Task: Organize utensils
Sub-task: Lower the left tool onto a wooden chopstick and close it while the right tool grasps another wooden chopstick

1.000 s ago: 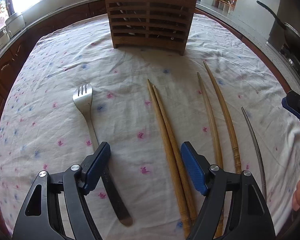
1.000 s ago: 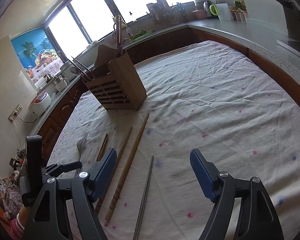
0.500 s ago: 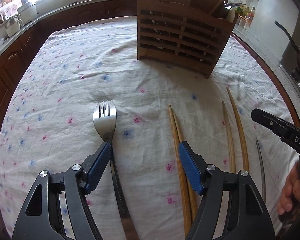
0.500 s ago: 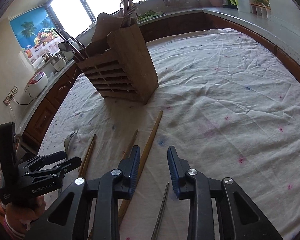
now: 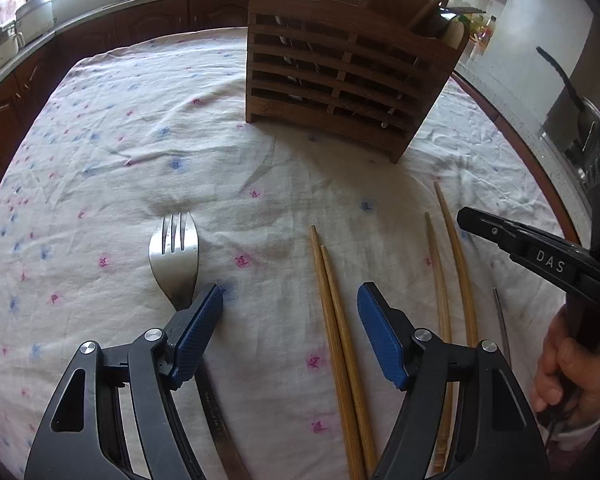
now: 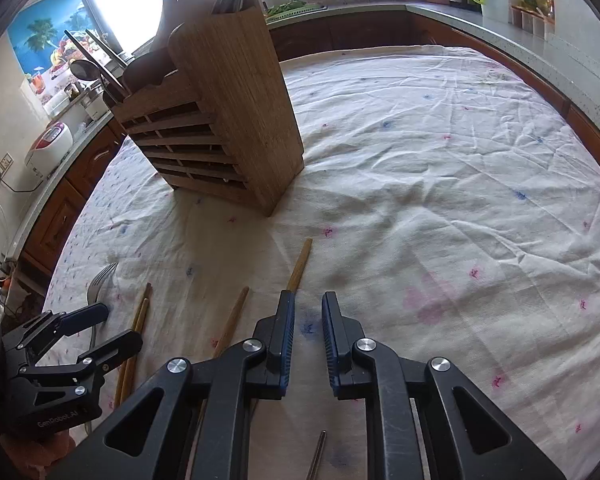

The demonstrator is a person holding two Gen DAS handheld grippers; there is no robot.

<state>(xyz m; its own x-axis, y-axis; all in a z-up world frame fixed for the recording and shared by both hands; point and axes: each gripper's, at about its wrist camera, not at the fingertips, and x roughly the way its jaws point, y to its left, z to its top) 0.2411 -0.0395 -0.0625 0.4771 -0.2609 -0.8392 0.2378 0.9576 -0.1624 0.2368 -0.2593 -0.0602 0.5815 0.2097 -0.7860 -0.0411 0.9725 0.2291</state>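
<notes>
Looking down my left gripper (image 5: 290,320), I see its fingers spread wide over the flowered tablecloth (image 5: 100,160), one pad just beside the fork (image 5: 175,264) and the close pair of wooden chopsticks (image 5: 336,332) between them. My right gripper (image 6: 307,330) has its pads nearly closed with nothing between them, a longer chopstick (image 6: 299,266) running beneath its left pad. The fork looks stiff, thin and slippery, lying flat on soft cloth; I judge the narrow neck below the tines the best hold. The chopsticks look light and prone to rolling, so I would pinch them mid-length. The wooden holder (image 5: 352,76) stands beyond.
</notes>
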